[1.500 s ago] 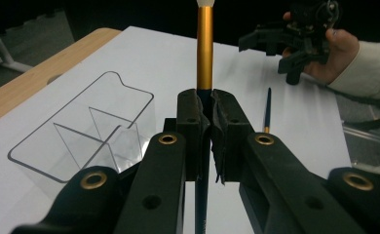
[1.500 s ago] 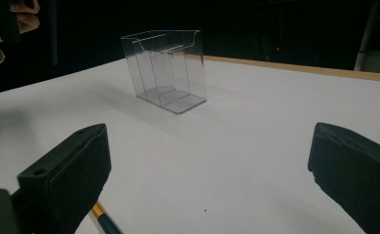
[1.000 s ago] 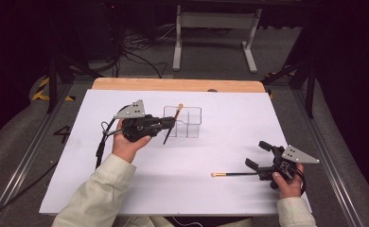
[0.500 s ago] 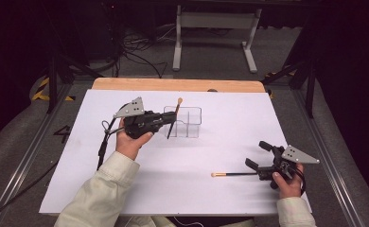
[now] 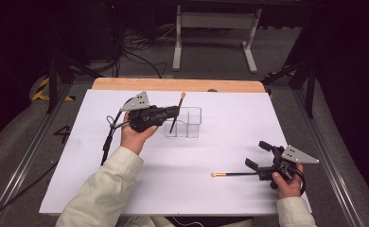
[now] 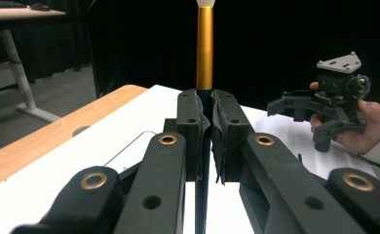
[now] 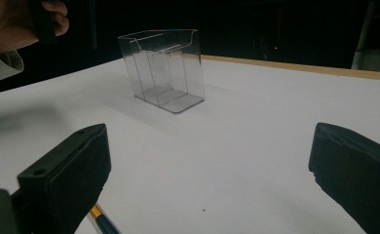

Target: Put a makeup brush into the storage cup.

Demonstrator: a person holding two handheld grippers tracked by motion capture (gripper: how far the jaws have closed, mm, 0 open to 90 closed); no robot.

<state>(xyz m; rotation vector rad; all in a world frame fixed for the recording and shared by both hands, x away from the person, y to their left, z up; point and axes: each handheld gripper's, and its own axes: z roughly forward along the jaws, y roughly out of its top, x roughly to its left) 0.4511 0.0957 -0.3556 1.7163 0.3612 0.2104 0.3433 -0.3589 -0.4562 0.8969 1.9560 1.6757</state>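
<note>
So the job looks about half done: the left gripper [image 5: 173, 112] clamps one brush [image 6: 205, 44] upright, tip just over the clear holder [image 5: 192, 124], not yet dropped in. A second brush [image 5: 234, 174] lies flat on the white table [image 5: 230, 137] by the right gripper [image 5: 257, 156], whose jaws gape wide, holding nothing

In my left gripper view the brush [image 6: 205, 53] I hold runs off the top edge, its pale tip cut short, and its dark lower shaft is hidden between the pads. In my right gripper view the second brush [image 7: 103, 220] shows at the bottom edge as a stub, the rest behind my jaw. In the high view, whether my held brush's lower end is inside the clear organizer [image 5: 185, 124] I probably can't say.
</note>
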